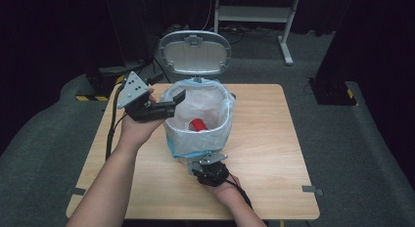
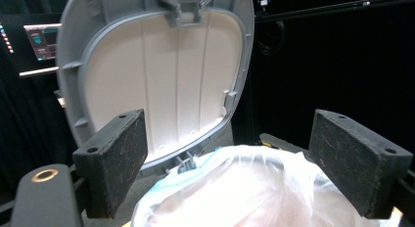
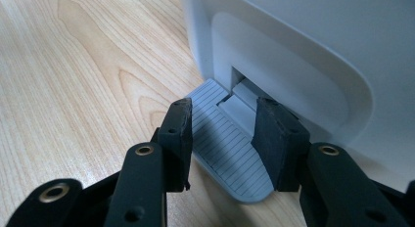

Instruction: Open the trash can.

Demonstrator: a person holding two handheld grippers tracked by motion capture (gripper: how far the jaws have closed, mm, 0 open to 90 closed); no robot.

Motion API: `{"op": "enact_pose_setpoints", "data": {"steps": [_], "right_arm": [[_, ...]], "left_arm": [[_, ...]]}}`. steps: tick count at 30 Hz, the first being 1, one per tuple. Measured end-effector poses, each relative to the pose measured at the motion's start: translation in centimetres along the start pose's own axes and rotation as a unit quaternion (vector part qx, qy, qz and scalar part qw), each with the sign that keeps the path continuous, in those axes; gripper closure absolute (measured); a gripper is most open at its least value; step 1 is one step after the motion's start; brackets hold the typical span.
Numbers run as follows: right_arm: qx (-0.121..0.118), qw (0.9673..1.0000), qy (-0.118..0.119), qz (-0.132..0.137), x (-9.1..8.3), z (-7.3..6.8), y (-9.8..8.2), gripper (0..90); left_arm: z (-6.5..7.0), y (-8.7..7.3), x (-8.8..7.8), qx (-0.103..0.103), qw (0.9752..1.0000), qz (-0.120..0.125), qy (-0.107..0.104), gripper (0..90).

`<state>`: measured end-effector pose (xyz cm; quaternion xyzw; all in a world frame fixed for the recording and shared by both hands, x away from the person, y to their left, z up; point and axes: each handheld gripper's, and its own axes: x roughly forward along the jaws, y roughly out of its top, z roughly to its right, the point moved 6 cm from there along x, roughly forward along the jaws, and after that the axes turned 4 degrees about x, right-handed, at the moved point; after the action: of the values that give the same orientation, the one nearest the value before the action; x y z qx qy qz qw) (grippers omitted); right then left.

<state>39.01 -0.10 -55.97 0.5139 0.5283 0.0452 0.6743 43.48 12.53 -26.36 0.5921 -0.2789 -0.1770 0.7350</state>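
A white pedal bin (image 1: 177, 137) lined with a white plastic bag (image 2: 244, 192) stands in the middle of the wooden table (image 1: 274, 139). Its grey lid (image 1: 195, 53) stands raised at the back. A red thing (image 1: 198, 124) lies at the bottom of the bag. My left gripper (image 1: 176, 104) hovers at the bin's left rim, open, with nothing between its jaws (image 2: 244, 158); the lid (image 2: 161, 65) is behind them. My right gripper (image 1: 208, 161) is low at the bin's front, its half-open jaws (image 3: 222, 134) resting on the ribbed grey pedal (image 3: 225, 153).
The bin body (image 3: 303, 51) rises right behind the pedal. Bare tabletop lies left and right of the bin. Beyond the table, a white frame (image 1: 254, 14) stands on the grey floor, with dark curtains at both sides.
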Motion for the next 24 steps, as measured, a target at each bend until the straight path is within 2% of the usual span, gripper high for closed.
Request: {"op": "enact_pose_setpoints", "data": {"steps": [8,15,24], "right_arm": [[0.000,1.0000,-0.001,0.000,0.0,0.0,0.0,58.5],[0.000,1.0000,-0.002,0.000,0.0,0.0,0.0,58.6],[-0.001,1.0000,-0.001,0.000,0.0,0.0,0.0,58.5]], "left_arm": [[-1.2,-0.6,-2.0,-0.003,1.0000,0.000,0.009,15.1],[-2.1,-1.6,-3.7,0.008,0.9996,-0.010,0.023,16.0],[-3.6,-3.4,-6.5,-0.003,0.9988,-0.024,0.042,16.4]]}}
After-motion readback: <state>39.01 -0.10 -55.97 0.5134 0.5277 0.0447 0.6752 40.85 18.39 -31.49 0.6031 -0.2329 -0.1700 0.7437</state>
